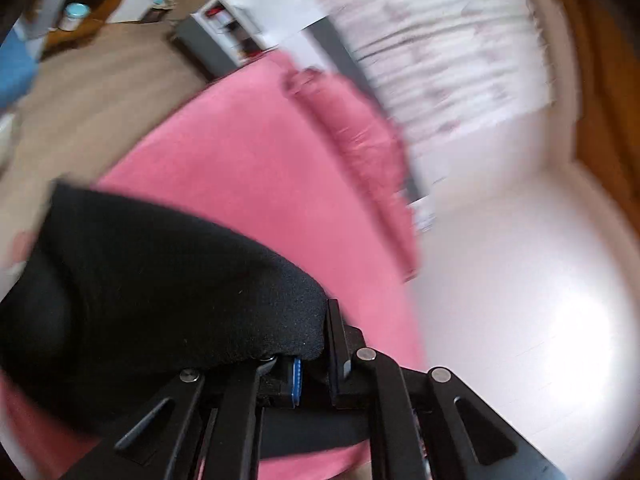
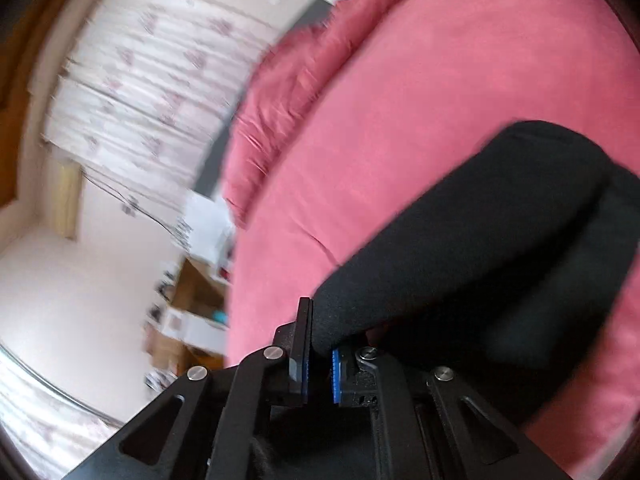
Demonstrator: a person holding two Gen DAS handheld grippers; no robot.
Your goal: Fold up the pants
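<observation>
Black pants [image 1: 152, 280] hang over a pink bed cover [image 1: 248, 160]. My left gripper [image 1: 316, 344] is shut on an edge of the black fabric, which drapes away to the left and hides most of the fingers. In the right wrist view the same black pants [image 2: 480, 248] stretch up to the right. There my right gripper [image 2: 320, 344] is shut on the fabric's lower edge, pinched between its blue-lined pads [image 2: 335, 376]. Both views are blurred.
The pink bed cover [image 2: 400, 100] bunches into a rumpled ridge [image 2: 288, 80] at its far side. Behind it are a white patterned curtain [image 1: 432, 60], a pale wall [image 1: 520, 280], a white shelf unit [image 1: 240, 20] and a wooden floor [image 1: 100, 80].
</observation>
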